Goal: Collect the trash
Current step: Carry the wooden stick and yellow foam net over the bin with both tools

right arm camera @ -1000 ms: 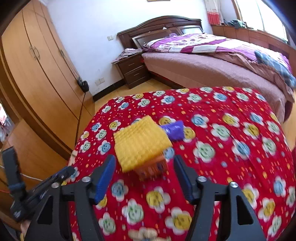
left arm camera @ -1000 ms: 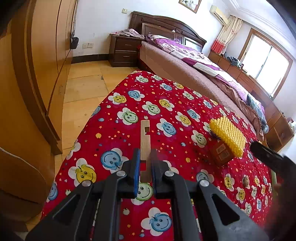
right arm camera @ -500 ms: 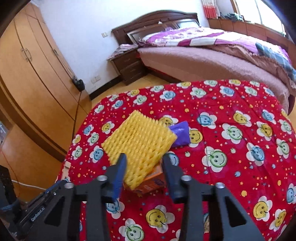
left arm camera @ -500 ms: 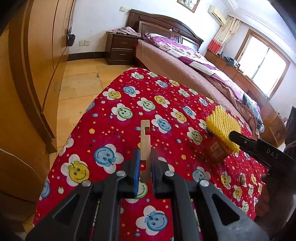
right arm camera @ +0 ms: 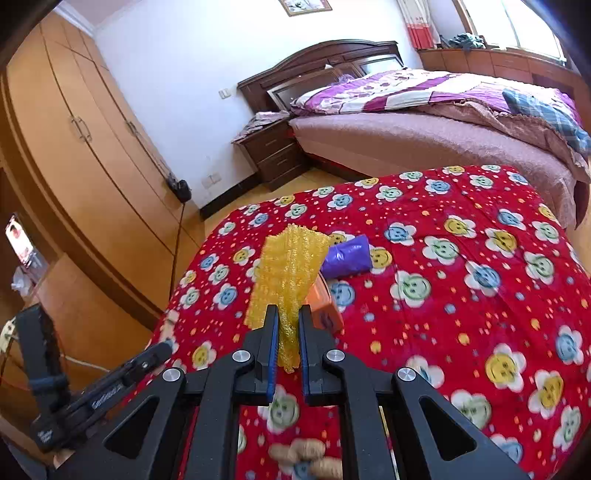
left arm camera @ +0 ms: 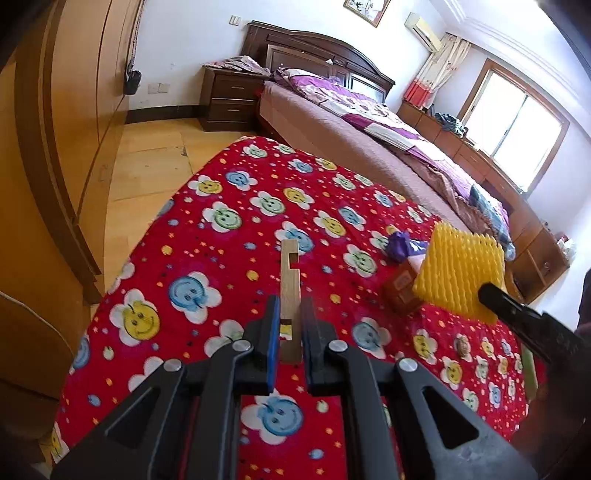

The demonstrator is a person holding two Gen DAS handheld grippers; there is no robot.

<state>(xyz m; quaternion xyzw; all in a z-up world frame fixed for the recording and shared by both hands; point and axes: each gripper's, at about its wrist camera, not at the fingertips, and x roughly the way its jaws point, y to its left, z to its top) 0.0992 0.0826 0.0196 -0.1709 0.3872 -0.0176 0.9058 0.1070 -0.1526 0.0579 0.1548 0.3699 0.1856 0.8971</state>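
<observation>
Yellow foam net (right arm camera: 286,280) pinched between the closing jaws of the right gripper (right arm camera: 287,332), above red cloth (right arm camera: 461,295).

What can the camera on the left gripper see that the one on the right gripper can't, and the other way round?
Only the left wrist view shows the left gripper shut on a notched wooden strip, and an air conditioner on the wall.

Only the right wrist view shows the right gripper closing, with the yellow foam net pinched between its jaws, and peanuts near the bottom edge.

Both show the net, the orange box, the purple wrapper and the red smiley-flower cloth.
</observation>
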